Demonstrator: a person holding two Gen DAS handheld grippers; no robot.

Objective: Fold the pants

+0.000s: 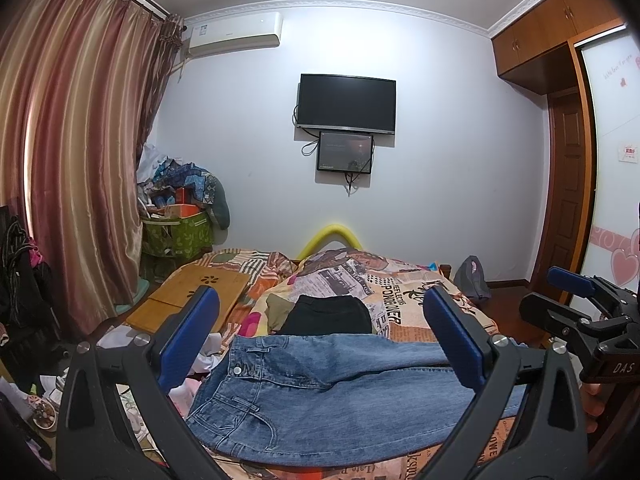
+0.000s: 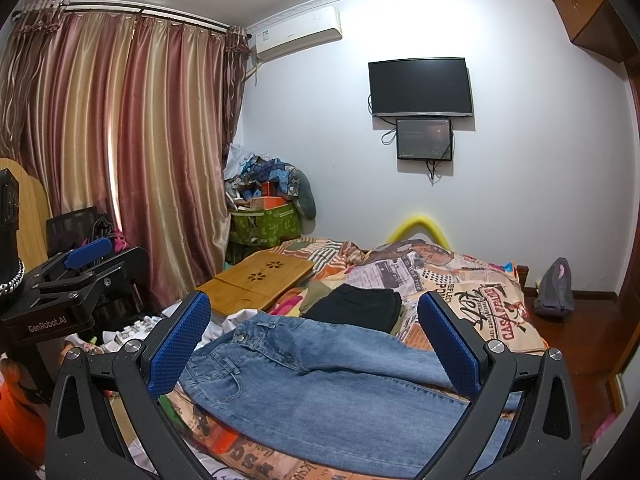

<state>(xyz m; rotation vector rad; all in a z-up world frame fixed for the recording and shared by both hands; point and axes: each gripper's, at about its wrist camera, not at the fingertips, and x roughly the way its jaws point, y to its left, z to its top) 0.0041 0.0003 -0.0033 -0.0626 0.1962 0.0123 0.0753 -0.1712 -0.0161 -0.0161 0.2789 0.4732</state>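
Note:
Blue jeans [image 1: 320,396] lie across the near part of the bed, waistband to the left, legs running right; they also show in the right wrist view [image 2: 320,384]. My left gripper [image 1: 320,340] is open and empty, held above the jeans. My right gripper [image 2: 316,340] is open and empty above the jeans too, and shows at the right edge of the left wrist view [image 1: 580,300]. The left gripper shows at the left of the right wrist view [image 2: 80,268].
Folded black pants [image 1: 330,314] lie on the patterned bedspread [image 1: 400,288] behind the jeans. A bamboo lap tray [image 1: 192,300] sits at the bed's left. Clutter and curtains [image 1: 72,160] are on the left, a green bin [image 1: 176,234] in the corner, a grey bag [image 1: 474,280] on the floor at right.

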